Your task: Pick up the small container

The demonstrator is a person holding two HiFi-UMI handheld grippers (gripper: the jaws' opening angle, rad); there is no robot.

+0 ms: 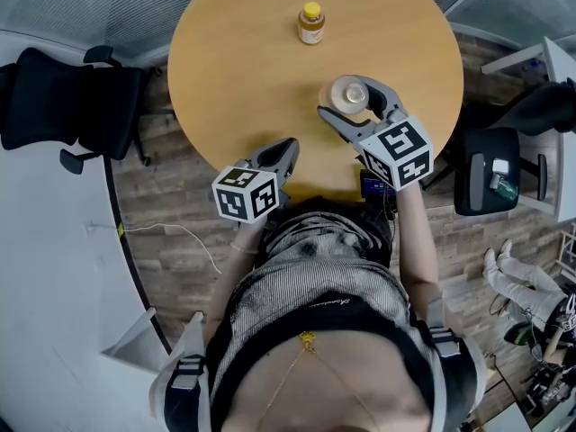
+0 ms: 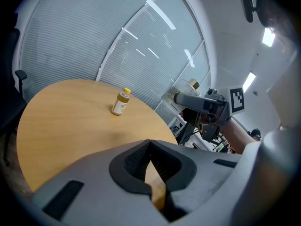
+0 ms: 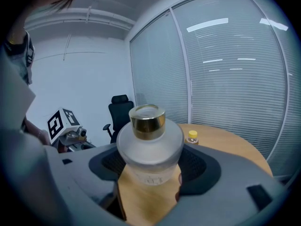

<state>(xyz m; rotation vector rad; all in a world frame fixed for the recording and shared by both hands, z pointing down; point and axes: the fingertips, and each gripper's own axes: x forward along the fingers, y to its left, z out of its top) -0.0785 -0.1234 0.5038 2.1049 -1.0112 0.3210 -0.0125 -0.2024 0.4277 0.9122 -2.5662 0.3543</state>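
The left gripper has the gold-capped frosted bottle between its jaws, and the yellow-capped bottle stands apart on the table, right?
Not quite: the right gripper has the frosted bottle between its jaws, as the right gripper view shows. The left gripper has its jaws shut on nothing.

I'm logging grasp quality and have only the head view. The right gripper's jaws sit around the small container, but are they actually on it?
Observer: Yes. In the right gripper view, the right gripper has its jaws against both sides of the small container, and no gap shows.
Operator: Is it tilted?
Observer: No. It stands upright between them, a frosted body with the gold cap on top.
Operator: And the left gripper?
Observer: In its own view, the left gripper has its jaws closed tip to tip, with nothing between them.
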